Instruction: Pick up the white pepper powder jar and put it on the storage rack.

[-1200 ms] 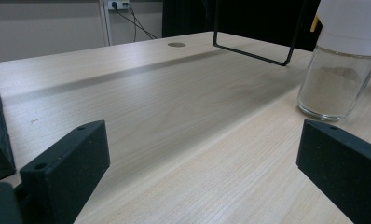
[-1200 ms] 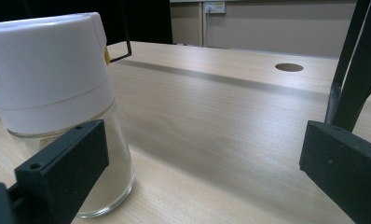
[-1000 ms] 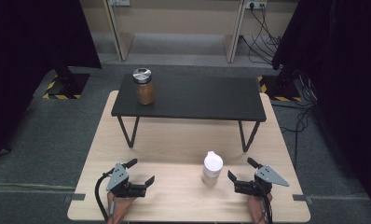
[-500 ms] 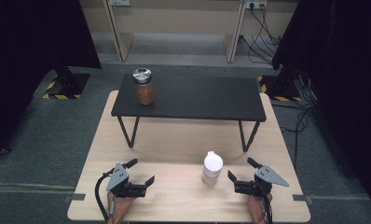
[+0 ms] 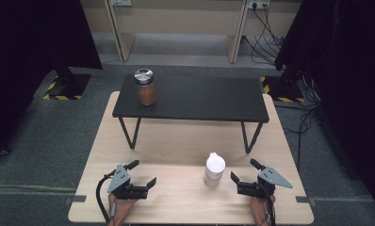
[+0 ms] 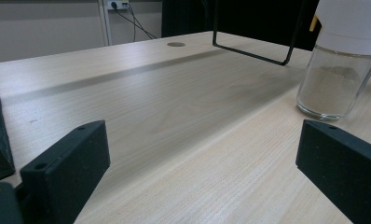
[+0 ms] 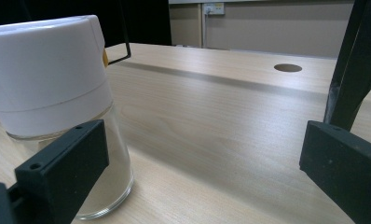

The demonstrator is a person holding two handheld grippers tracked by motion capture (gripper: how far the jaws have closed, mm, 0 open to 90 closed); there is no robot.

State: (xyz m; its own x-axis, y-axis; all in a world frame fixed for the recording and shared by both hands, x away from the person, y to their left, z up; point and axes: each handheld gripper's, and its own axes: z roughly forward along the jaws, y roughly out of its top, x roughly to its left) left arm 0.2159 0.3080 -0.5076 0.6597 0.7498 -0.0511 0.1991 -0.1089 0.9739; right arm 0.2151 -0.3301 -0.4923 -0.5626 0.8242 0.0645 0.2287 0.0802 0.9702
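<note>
Nothing has moved since the earlier frames. On the table (image 5: 143, 141), the white-capped glass jar (image 5: 214, 168) stands upright, long axis vertical, spout side unclear. Just right of it the right tool (image 5: 242, 175) gapes spread; well left, the left tool (image 5: 143, 173) likewise. Best to close squarely around its glass body.

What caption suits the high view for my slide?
Two open grippers, left gripper and right gripper, flank a white-capped glass jar.

White-capped glass jar (image 7: 53, 116) upright on wooden table (image 7: 230, 126), just beyond left jaw — jaws wide apart
</note>
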